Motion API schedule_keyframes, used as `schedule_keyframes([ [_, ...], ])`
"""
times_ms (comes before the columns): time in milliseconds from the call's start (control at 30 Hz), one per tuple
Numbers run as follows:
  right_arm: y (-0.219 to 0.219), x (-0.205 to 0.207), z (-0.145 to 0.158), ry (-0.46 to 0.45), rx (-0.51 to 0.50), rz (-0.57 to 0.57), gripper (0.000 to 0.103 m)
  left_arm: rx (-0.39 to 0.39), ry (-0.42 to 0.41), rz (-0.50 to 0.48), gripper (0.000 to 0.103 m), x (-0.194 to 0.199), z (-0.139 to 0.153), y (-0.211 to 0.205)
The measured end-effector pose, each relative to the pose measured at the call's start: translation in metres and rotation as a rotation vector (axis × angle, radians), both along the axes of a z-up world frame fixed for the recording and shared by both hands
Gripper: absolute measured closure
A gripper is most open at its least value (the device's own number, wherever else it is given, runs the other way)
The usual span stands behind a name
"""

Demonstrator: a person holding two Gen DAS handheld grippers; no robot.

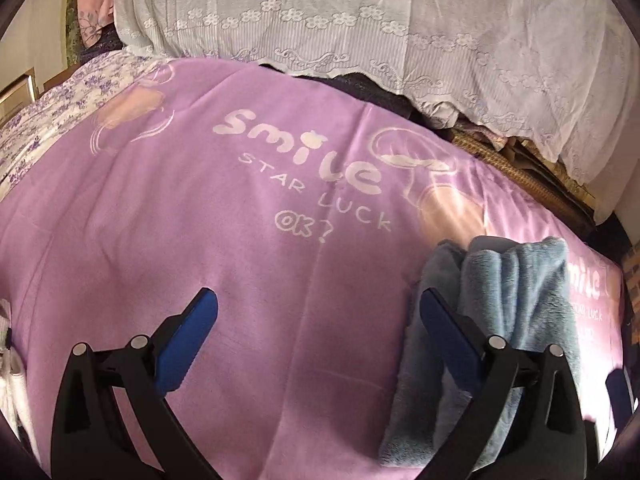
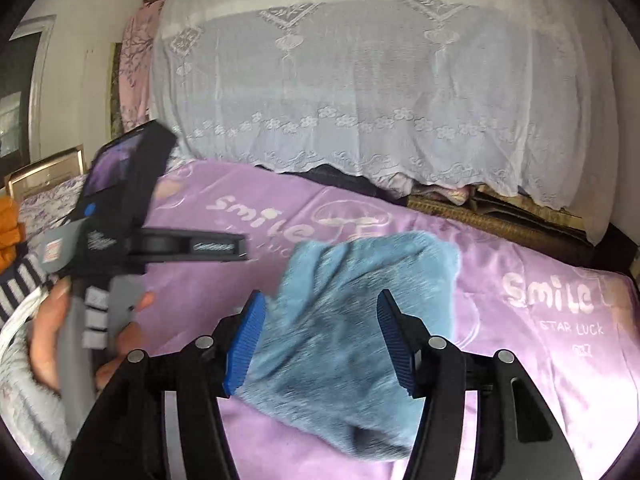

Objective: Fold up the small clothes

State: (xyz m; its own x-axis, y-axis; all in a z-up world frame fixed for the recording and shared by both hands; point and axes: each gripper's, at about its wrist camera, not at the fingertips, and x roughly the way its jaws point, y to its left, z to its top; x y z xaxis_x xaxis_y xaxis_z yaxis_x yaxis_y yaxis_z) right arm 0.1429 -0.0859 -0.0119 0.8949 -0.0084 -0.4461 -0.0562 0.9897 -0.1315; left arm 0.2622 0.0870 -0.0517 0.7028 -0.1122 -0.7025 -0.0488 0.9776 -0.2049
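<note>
A fluffy blue garment lies folded on the purple "Smile" blanket. My right gripper is open above it, its blue pads on either side of the cloth without pinching it. In the left wrist view the blue garment lies at the right, behind the right finger. My left gripper is open and empty over bare purple blanket. The left tool, held in a hand, shows at the left of the right wrist view.
A tall pile under a white lace cover stands behind the blanket. A woven mat edge lies at the back right. Floral bedding lies at the left. Orange cloth sits at the far left.
</note>
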Motion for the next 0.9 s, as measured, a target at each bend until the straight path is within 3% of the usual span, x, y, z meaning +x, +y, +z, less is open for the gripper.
schedule_keyframes([
  [100, -0.035, 0.033, 0.004, 0.018, 0.006, -0.077, 0.046, 0.058, -0.051, -0.043, 0.004, -0.014, 0.009, -0.024],
  [167, -0.049, 0.056, -0.003, 0.056, 0.017, -0.111, 0.053, 0.108, -0.045, -0.074, 0.004, -0.014, 0.002, -0.042],
  [267, -0.066, 0.096, -0.025, 0.160, 0.080, -0.129, 0.067, 0.235, 0.033, -0.053, 0.004, 0.003, -0.027, -0.062],
  [333, -0.066, 0.118, -0.054, 0.281, 0.104, -0.109, 0.066, 0.282, 0.113, -0.023, 0.004, 0.021, -0.054, -0.063],
  [367, -0.065, 0.124, -0.069, 0.298, 0.087, -0.119, 0.066, 0.241, 0.153, -0.023, 0.004, 0.029, -0.064, -0.058],
  [433, -0.068, 0.119, -0.079, 0.243, 0.102, -0.131, 0.066, 0.148, 0.206, -0.010, 0.004, 0.039, -0.073, -0.042],
  [633, -0.075, 0.111, -0.068, 0.245, 0.137, -0.109, 0.066, 0.155, 0.195, -0.020, 0.004, 0.040, -0.075, -0.042],
  [767, -0.075, 0.070, -0.039, 0.160, 0.194, -0.072, 0.066, 0.094, 0.174, -0.004, 0.004, 0.030, -0.058, -0.029],
  [900, -0.062, 0.028, -0.041, 0.145, 0.161, -0.031, 0.066, 0.060, 0.109, -0.023, 0.004, 0.016, -0.042, -0.029],
])
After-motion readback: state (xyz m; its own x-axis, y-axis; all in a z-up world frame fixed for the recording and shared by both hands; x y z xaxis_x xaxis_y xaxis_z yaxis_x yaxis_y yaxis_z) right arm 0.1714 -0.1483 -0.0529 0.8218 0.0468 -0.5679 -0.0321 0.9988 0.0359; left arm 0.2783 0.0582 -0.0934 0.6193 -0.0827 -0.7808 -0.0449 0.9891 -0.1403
